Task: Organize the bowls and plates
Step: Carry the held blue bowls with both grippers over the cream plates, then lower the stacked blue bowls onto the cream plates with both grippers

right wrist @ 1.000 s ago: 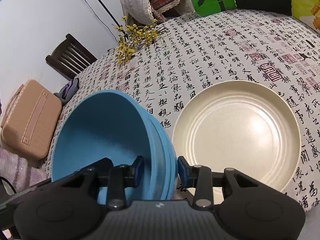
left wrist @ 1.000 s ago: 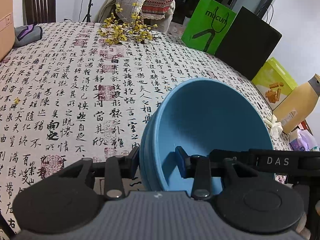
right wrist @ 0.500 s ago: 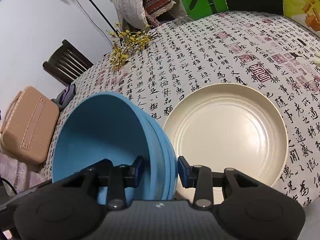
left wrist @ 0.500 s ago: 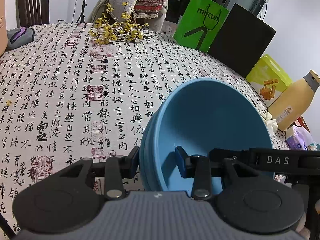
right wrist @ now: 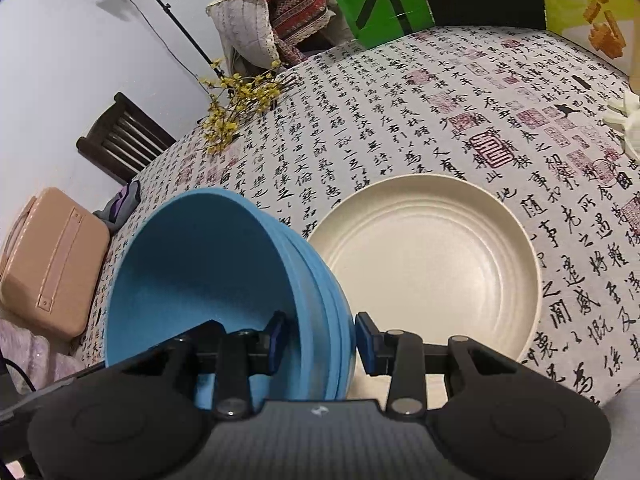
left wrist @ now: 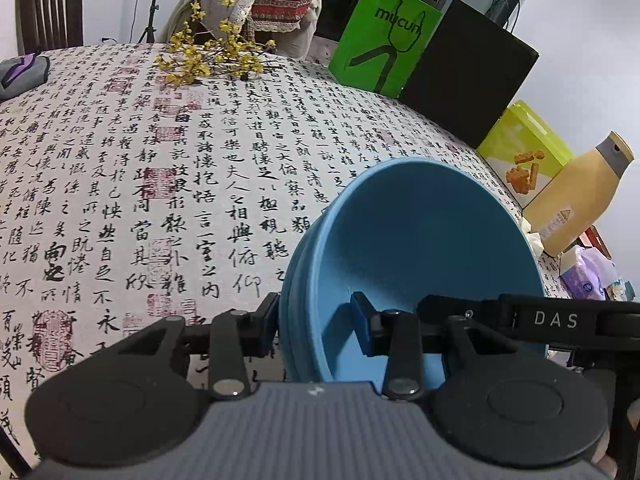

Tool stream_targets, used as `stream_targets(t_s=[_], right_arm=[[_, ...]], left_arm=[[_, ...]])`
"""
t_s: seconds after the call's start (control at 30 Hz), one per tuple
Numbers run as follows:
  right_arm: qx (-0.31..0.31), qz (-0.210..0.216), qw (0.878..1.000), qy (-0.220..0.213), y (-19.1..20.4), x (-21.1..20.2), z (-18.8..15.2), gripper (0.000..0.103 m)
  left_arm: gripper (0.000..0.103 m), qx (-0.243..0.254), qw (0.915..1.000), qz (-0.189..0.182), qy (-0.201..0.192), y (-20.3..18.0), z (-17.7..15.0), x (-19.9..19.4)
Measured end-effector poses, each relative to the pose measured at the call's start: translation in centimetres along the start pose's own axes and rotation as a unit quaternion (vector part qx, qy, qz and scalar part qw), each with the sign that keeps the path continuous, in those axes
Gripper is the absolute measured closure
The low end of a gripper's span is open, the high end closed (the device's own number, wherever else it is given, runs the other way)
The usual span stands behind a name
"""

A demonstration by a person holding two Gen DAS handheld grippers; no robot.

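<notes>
A stack of nested blue bowls [left wrist: 420,240] hangs tilted above the calligraphy tablecloth [left wrist: 160,184], held from both sides. My left gripper [left wrist: 316,320] is shut on the stack's left rim, one pad outside and one inside. In the right wrist view my right gripper [right wrist: 320,338] is shut on the right rim of the same blue bowls [right wrist: 200,264]. A cream plate [right wrist: 432,264] lies flat on the cloth just right of the bowls, and the stack's rim overlaps its left edge in the picture. A black bar marked DAS [left wrist: 556,320] crosses the bowl's near right side.
At the far side of the table stand a green paper bag [left wrist: 380,40], a black bag [left wrist: 468,76] and a yellow-green snack box [left wrist: 524,152]. A yellow bottle [left wrist: 580,196] stands at the right. A sprig of yellow flowers [left wrist: 208,60] and a tan case [right wrist: 52,260] lie to the left.
Both grippers have carried the blue bowls sideways toward the cream plate. The plate now sits further left and closer to the stack in the right wrist view. Both grips are unchanged.
</notes>
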State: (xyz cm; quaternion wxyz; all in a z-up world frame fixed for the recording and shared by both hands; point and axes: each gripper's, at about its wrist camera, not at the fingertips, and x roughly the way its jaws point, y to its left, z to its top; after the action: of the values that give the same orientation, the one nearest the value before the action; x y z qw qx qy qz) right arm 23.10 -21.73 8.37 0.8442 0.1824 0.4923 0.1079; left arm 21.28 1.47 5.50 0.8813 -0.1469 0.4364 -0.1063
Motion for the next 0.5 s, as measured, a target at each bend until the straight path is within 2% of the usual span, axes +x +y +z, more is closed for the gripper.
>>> stream_targets(t_s=[0.5], right_arm=[[0.016,-0.005,1.000,-0.012,-2.7,-1.0,0.7,0.067]], left_arm=[[0.065,0.012,0.9999,-0.011,0.005,-2.4,0.3,1.3]])
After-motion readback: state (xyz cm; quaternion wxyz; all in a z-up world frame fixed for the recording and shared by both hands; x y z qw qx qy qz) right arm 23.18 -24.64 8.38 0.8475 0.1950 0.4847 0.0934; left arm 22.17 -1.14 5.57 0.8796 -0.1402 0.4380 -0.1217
